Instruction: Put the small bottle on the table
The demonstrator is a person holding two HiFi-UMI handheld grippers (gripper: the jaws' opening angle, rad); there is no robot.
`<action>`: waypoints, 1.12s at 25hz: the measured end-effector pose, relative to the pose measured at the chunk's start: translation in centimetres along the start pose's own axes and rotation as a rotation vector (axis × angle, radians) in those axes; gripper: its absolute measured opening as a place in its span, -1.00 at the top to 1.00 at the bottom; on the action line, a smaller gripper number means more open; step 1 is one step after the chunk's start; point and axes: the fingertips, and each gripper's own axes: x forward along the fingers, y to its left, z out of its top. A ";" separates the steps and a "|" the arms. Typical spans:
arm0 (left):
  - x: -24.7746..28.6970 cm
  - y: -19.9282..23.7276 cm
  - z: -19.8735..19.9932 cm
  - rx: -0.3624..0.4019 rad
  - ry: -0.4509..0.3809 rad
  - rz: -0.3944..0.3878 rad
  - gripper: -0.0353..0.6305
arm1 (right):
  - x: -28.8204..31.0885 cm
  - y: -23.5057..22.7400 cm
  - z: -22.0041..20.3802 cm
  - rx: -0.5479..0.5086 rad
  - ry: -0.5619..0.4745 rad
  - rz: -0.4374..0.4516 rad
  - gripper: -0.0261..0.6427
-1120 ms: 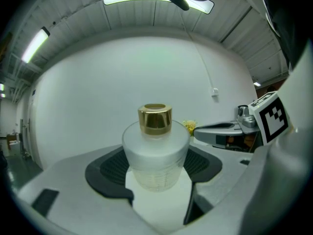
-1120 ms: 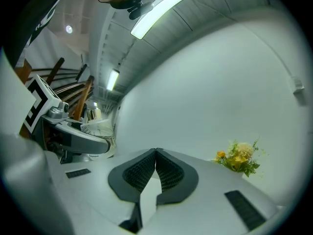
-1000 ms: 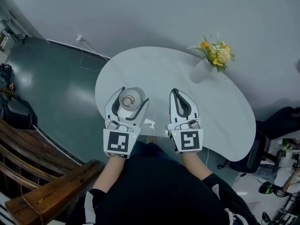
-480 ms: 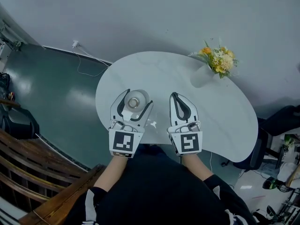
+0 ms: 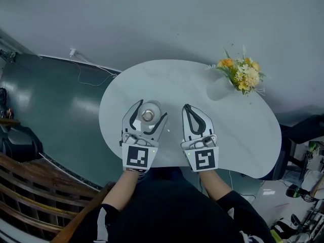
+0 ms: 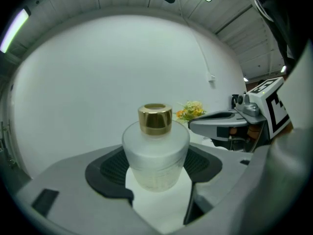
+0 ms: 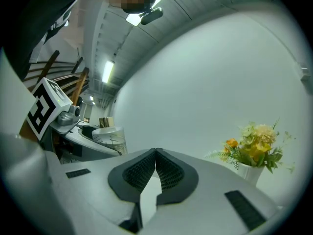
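Small bottle [image 5: 147, 116] held in the left gripper [image 5: 150, 110] over the white counter [image 5: 172, 80]

Frosted glass, gold cap; the left fingers [image 6: 110, 169] stand wide and press on both its sides, above the counter's near part; whether its base touches I cannot tell; any print on the glass is unreadable; the right gripper [image 5: 188, 107] sits just beside, fingers [image 7: 142, 173] closed together on nothing; each cube shows a black-and-white square marker [image 5: 137, 156]; a vase of flowers [image 5: 242, 74] stands far right.

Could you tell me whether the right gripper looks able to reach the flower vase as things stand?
Probably yes: the right gripper, shut and empty, has only bare table between it and the flower vase.
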 end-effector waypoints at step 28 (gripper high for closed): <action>12.9 1.7 -11.0 0.058 0.141 -0.098 -0.11 | 8.5 -2.7 -11.9 0.053 0.160 -0.028 0.85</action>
